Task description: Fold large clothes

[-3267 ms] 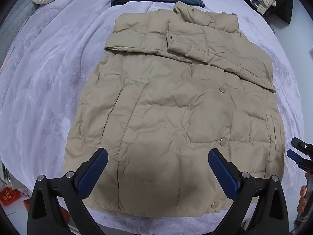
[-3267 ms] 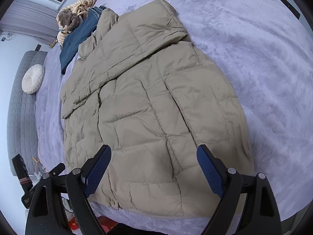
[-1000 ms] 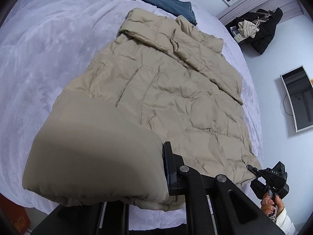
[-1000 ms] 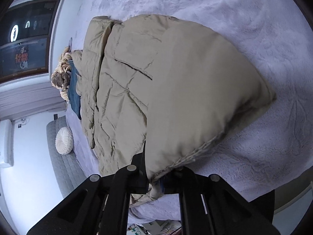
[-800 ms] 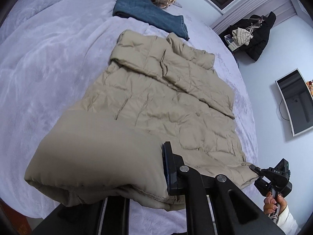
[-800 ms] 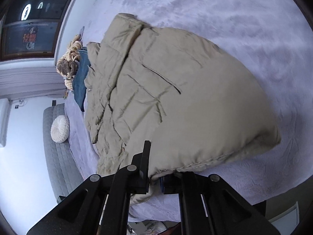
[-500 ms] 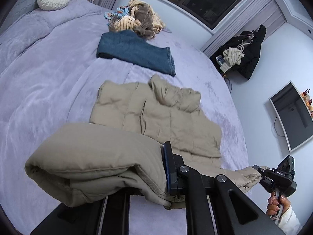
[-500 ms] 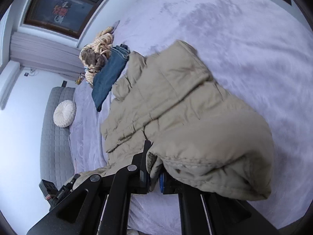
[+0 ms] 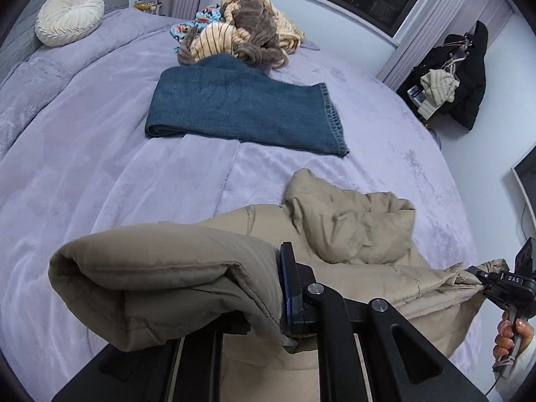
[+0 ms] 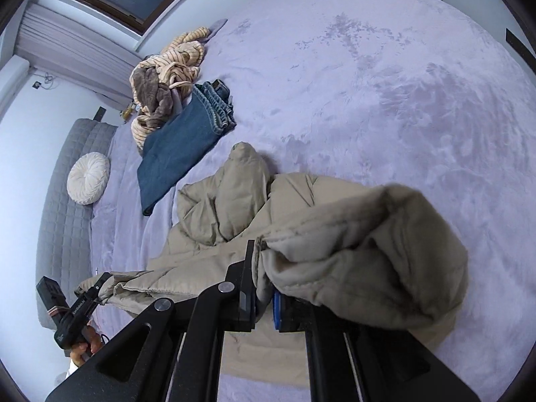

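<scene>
The beige padded jacket, puffy, soft and probably slippery, bunches where the left tongs and right tongs each pinch a hem corner above the bed, nearer than the folded jeans.

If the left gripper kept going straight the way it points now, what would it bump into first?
Probably the upper part of the puffy beige jacket it is already clamped on, lying just ahead; beyond that sit the folded blue jeans. Depth is hard to judge.

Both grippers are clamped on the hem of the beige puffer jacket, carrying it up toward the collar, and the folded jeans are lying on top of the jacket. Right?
Not quite. The folded jeans lie on the purple bedspread beyond the jacket's collar, apart from it, as the left wrist view shows. The rest holds: left gripper and right gripper are both shut on the beige puffer jacket.
</scene>
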{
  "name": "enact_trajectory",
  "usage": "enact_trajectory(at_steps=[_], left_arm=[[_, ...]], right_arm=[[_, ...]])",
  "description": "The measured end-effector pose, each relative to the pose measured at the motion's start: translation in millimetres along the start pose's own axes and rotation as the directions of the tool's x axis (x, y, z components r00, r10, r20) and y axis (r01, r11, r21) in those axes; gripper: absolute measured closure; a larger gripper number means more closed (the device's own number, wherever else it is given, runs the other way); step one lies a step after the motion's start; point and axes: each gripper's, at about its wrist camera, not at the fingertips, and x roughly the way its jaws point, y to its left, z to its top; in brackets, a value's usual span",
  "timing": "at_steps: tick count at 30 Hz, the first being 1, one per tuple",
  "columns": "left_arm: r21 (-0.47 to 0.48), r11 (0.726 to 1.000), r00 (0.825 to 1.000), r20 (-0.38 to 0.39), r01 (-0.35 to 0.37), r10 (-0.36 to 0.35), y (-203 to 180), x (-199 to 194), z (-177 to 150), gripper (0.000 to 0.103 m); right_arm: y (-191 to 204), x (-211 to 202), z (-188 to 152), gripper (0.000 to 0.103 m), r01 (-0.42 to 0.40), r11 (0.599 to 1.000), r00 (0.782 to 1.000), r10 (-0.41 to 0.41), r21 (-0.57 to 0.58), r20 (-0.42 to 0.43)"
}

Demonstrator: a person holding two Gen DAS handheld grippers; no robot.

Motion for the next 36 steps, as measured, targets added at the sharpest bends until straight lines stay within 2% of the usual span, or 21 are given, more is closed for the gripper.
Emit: enact_trajectory(at_steps=[4,7,11,15,16,17,18,19,20,21,24,25,26,27,28,29,31,33,36], left_arm=[[0.038,0.998,0.997,-0.059,-0.049,0.051,7,65,2,0.088],[0.055,0.996,0.995,-0.073,-0.065,0.069,10,100,1,0.088],[0.060,0.996,0.994,-0.074,-0.072,0.077,10,119,2,0.088],[0.077,0.994,0.994,-0.066,-0.081,0.086,7,114,4,0.088],[0.084,0.993,0.994,-0.059,-0.086,0.091,6,109,3,0.084],[0.086,0.993,0.995,-0.049,-0.082,0.087,5,103,3,0.079],[0.087,0.994,0.996,-0.038,-0.073,0.076,4,95,2,0.056],[0.094,0.993,0.997,-0.021,-0.075,0.077,2,87,2,0.019],[0.108,0.989,0.995,0.017,-0.099,0.097,-1,77,1,0.008],[0.123,0.986,0.993,0.052,-0.114,0.109,-4,69,0,0.005],[0.138,0.983,0.991,0.083,-0.118,0.107,-11,54,2,0.005],[0.134,0.986,0.992,0.088,-0.098,0.086,-13,52,3,0.006],[0.137,0.989,0.996,0.078,-0.056,0.045,-18,52,4,0.008],[0.151,0.989,0.998,0.061,-0.010,0.001,-24,55,3,0.027],[0.175,0.984,0.999,0.040,0.019,-0.026,-33,59,1,0.039],[0.209,0.977,0.999,0.020,0.030,-0.035,-44,68,-3,0.042],[0.273,0.962,1.000,0.000,0.013,-0.014,-65,89,-14,0.045],[0.311,0.950,0.999,-0.007,-0.031,0.035,-77,115,-21,0.045],[0.298,0.951,0.997,0.006,-0.078,0.080,-74,142,-19,0.045]], right_arm=[[-23,58,16,0.096,0.019,0.999,1.000,-0.019,0.051,-0.009],[-41,94,21,0.096,0.023,0.996,1.000,-0.021,0.086,-0.017],[-53,118,25,0.096,-0.007,0.995,1.000,0.008,0.098,-0.005],[-56,121,28,0.095,-0.031,0.993,1.000,0.031,0.110,0.002],[-56,119,29,0.094,-0.033,0.993,0.999,0.033,0.112,0.000],[-55,117,29,0.091,-0.034,0.993,0.999,0.035,0.114,-0.004],[-53,113,30,0.083,-0.038,0.993,0.999,0.039,0.114,-0.005],[-50,108,30,0.075,-0.042,0.993,0.999,0.043,0.109,-0.005],[-46,101,31,0.047,-0.051,0.994,0.999,0.051,0.099,0.002],[-42,95,31,0.025,-0.063,0.995,0.998,0.062,0.084,0.014],[-22,76,30,0.022,-0.049,0.999,0.998,0.049,0.006,0.044],[-14,71,28,0.022,-0.045,0.999,0.998,0.045,-0.019,0.042],[-8,70,25,0.030,-0.042,0.998,0.998,0.043,-0.036,0.038],[0,73,20,0.063,-0.045,0.997,0.999,0.046,-0.067,0.019],[9,80,16,0.083,-0.049,0.994,0.999,0.048,-0.099,-0.012],[18,90,12,0.095,-0.047,0.990,0.998,0.041,-0.132,-0.047],[33,114,4,0.095,-0.045,0.978,0.995,0.026,-0.204,-0.095],[44,141,-2,0.096,-0.007,0.962,0.994,-0.023,-0.273,-0.107],[42,171,4,0.103,0.041,0.956,0.995,-0.067,-0.292,-0.077]])
